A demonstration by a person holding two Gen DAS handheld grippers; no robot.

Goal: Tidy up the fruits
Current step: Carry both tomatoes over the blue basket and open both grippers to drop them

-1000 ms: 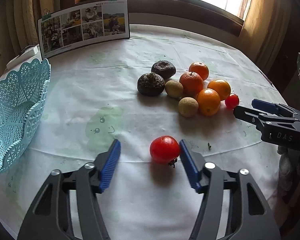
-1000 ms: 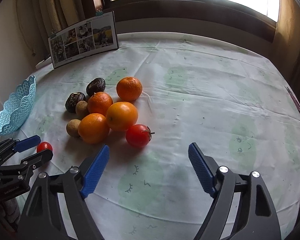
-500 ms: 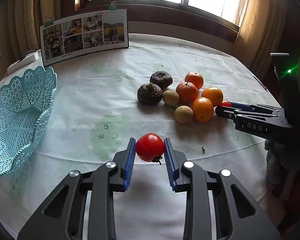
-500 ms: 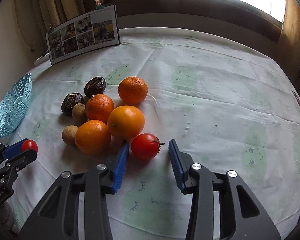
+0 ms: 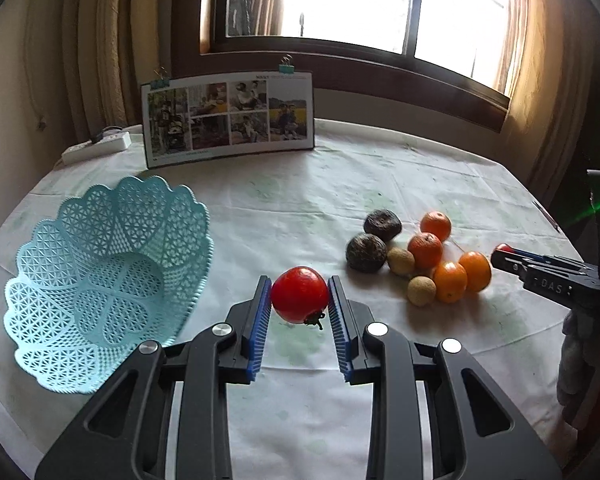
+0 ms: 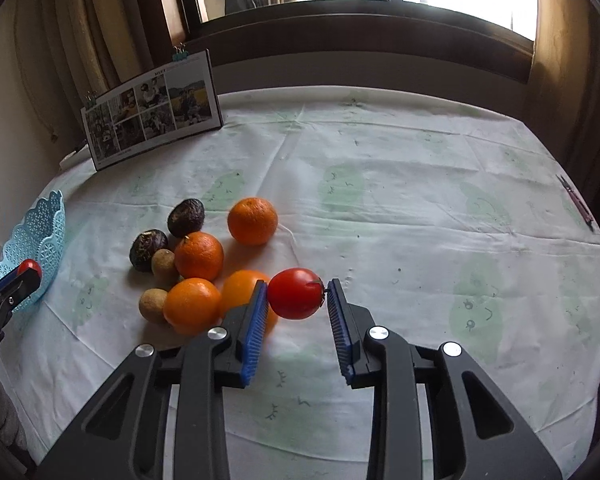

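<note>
Each gripper, left (image 5: 299,312) and right (image 6: 296,310), pinches a tomato (image 5: 299,294) across its middle; the soft, smooth skin likely bruises under hard squeezing.

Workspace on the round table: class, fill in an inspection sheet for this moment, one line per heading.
Surface: round table under a pale printed tablecloth, creased.
Job's things: blue lattice basket, tilted, nothing in it; four oranges, two dark wrinkled fruits and two small tan fruits clustered on the cloth; two tomatoes, both held.
Clutter: photo board standing at the back; a thin pen-like item near the right edge.
Grippers: left tongs shut on left tomato; right tongs shut on right tomato.
Cables: white power strip with cord, far left.
Surroundings: window, curtains.
</note>
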